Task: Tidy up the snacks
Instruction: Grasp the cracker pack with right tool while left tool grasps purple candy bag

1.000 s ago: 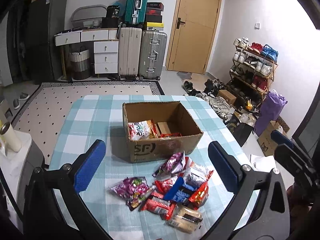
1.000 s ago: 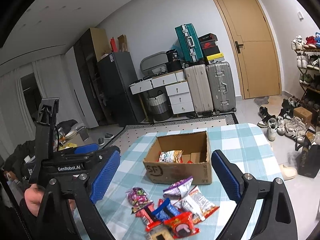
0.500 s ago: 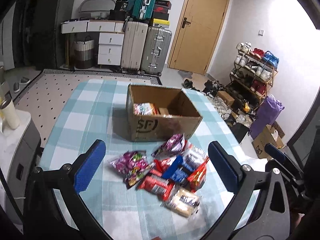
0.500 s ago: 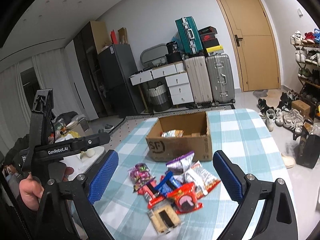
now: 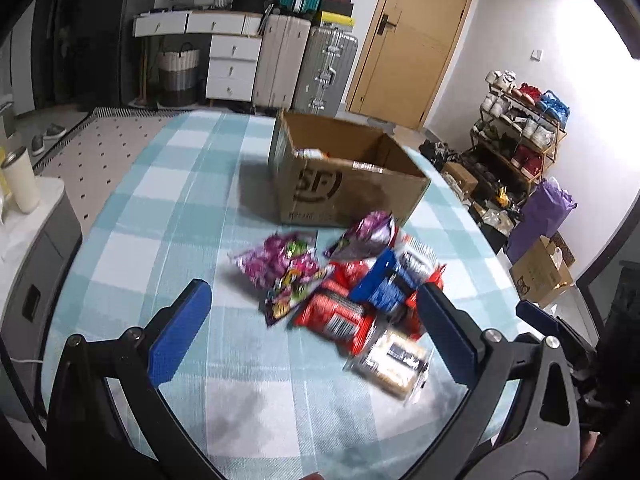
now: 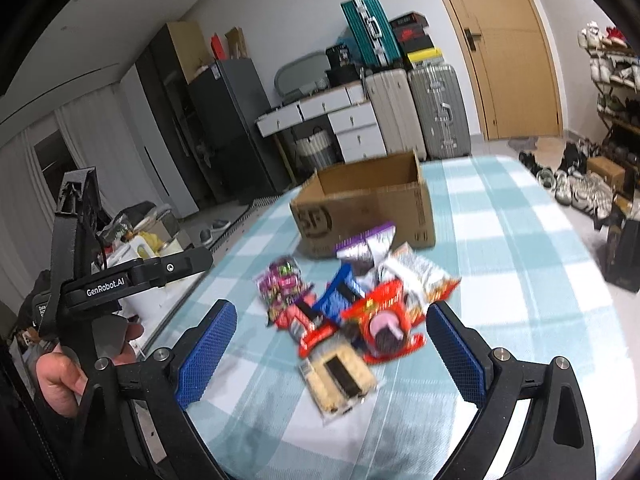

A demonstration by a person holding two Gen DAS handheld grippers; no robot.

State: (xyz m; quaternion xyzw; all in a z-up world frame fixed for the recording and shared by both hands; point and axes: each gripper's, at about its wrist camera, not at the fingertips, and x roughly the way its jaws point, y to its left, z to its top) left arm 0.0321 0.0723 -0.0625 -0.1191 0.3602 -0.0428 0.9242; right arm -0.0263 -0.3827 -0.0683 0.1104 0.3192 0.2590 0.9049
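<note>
At frame centre lay a snack pile below a cardboard box on a checked tablecloth; left gripper and right gripper both gaped wide, empty.

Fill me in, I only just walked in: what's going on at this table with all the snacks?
A person holds a two-finger gripper in each hand over a pile of snack packets on the checked tablecloth. Both the left gripper and the right gripper are open and empty, hanging just short of the pile. A cardboard box stands behind the pile. No packet is being gripped at this moment.
</note>
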